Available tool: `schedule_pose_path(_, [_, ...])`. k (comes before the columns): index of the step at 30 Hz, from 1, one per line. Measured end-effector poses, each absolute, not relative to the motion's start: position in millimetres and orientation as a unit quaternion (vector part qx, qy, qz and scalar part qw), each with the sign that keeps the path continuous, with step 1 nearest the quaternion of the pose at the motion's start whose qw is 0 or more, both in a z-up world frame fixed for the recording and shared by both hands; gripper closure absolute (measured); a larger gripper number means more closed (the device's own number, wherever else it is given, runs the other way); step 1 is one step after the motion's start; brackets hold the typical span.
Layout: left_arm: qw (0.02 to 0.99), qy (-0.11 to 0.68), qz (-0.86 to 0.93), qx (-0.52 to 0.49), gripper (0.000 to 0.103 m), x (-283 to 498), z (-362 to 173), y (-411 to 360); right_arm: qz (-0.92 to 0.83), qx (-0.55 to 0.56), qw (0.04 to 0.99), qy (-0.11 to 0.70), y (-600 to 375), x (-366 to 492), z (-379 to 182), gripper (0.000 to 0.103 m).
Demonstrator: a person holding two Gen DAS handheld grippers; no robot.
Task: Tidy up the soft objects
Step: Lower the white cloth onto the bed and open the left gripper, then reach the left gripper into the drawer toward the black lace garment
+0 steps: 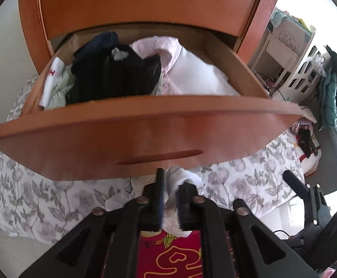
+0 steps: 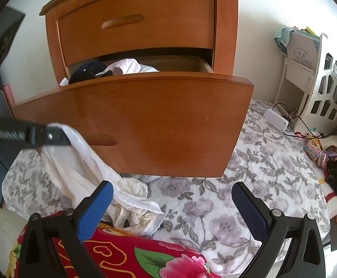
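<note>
So the left gripper (image 1: 170, 185) has a pinch of the white garment (image 2: 80, 169), which trails down onto the floral bedspread (image 2: 249, 185). The open drawer (image 1: 145, 113) is up and ahead. The right gripper (image 2: 170, 199) hangs wide open, empty, farther off.

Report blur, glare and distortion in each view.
Left wrist: fisheye bows the open drawer front, its lower edge smeared by motion; window side blown out. Right wrist: sharper overall, but the left gripper holding the white garment is blurred; the edges curve strongly.
</note>
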State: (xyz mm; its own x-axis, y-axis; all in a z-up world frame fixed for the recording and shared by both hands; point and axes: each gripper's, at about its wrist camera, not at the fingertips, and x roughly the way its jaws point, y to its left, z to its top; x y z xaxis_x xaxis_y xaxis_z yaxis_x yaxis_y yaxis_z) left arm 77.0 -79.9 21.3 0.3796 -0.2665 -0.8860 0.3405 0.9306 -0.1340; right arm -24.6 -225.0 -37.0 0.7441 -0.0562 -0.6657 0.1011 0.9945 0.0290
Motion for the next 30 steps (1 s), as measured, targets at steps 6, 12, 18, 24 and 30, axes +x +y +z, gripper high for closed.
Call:
schedule_pose_path(6, [0.830,0.525,-0.184,0.041,0.045,74.2,20.5,-81.4,-0.042,0.032,0.933,0.355,-225.2,-24.4,-37.1,0.000])
schedule_pose_path(12, [0.832,0.526,-0.170,0.044,0.027,76.0,18.9,-83.0,-0.042,0.032,0.933,0.356,-225.5,-24.2,-37.2,0.000])
schedule_pose_path(18, [0.850,0.502,-0.149,0.057,0.007,75.4,22.0,-78.9,-0.042,0.032,0.933,0.356,-225.6,-24.2,-36.9,0.000])
schedule_pose_path(24, [0.858,0.489,-0.146,0.066,0.002,75.1,25.9,-76.7,-0.042,0.032,0.933,0.356,-225.8,-24.1,-36.7,0.000])
schedule_pose_path(30, [0.866,0.470,-0.157,0.070,0.000,68.7,40.2,-76.8,-0.042,0.032,0.933,0.356,-225.9,-24.1,-36.6,0.000])
